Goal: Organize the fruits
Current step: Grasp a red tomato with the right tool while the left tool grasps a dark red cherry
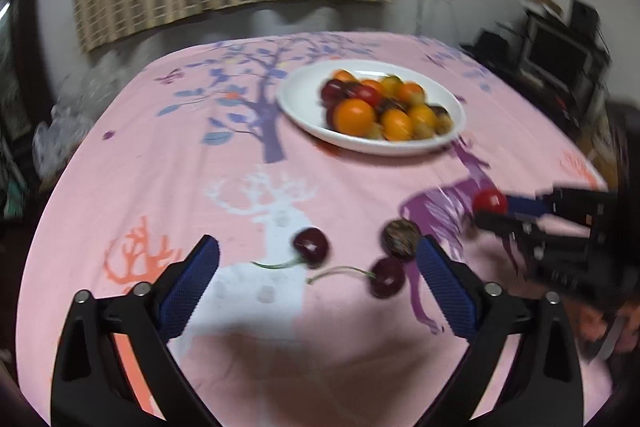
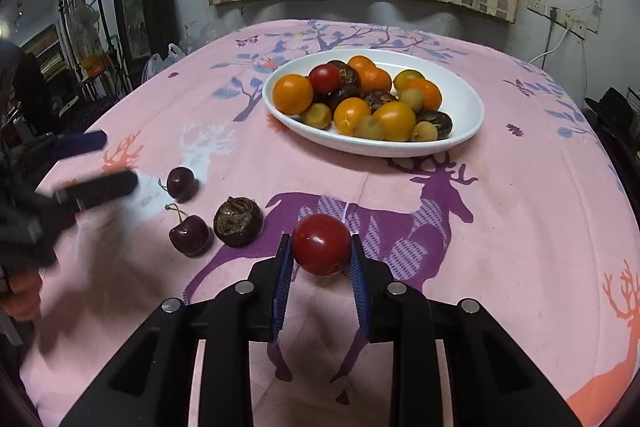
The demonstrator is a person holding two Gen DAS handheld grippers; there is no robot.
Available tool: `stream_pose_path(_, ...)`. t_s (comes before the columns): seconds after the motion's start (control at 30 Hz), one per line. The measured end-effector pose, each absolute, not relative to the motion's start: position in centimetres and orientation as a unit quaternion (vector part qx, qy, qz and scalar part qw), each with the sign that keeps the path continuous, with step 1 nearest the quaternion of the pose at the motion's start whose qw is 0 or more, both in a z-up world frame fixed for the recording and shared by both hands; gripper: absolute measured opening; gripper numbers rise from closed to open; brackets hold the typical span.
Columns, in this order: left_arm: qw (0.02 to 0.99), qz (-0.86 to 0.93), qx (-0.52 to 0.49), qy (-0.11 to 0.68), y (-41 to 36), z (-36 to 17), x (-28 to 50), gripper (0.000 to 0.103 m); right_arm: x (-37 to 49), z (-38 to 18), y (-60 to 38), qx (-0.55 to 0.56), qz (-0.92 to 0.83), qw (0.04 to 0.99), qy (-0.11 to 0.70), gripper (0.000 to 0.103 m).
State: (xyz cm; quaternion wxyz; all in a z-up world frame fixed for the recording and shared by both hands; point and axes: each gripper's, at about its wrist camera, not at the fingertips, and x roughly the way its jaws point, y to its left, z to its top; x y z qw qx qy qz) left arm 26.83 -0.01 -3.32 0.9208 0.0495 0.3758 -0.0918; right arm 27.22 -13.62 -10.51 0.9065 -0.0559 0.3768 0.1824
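Near the desk's front edge, right gripper (image 2: pixel 322 247) fingers are clenching a round red tomato (image 2: pixel 322 245), needing lift toward the white oval plate (image 2: pixel 466 95); left gripper (image 1: pixel 318 255) fingers are hanging released over two dark stemmed cherries (image 1: pixel 311 247).

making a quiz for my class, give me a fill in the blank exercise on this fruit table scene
1. The right gripper is shut on a red ____.
2. Loose on the pink cloth lie ____ dark cherries with stems.
3. The white dish holds fruit that is mostly ____ in colour.
4. The left gripper is ____, holding nothing.

Missing words: tomato; two; orange; open
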Motion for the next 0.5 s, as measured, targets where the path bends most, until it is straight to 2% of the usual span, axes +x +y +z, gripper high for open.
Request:
stream_pose_path(0.07, 0.910, -0.120, 0.070, 0.391, -1.3, -4.2, 26.7, 0.066, 27.2, -10.4, -13.6, -0.056, 0.183, 0.907, 0.376, 0.029)
stream_pose_path(0.17, 0.899, -0.140, 0.075, 0.409, -2.2, -5.4, 26.9, 0.053, 27.2, -10.3, -13.6, -0.056, 0.181, 0.907, 0.375, 0.029)
stream_pose_path(0.4, 0.887, -0.168, 0.093, 0.420, -3.7, -6.8, 27.1, 0.047, 26.9, -10.0, -13.6, -0.053, 0.184, 0.909, 0.371, 0.029)
stream_pose_path(0.5, 0.883, -0.160, 0.102, 0.430, -4.0, -7.6, 27.5, 0.036, 26.8, -9.8, -13.7, -0.051, 0.184, 0.910, 0.368, 0.029)
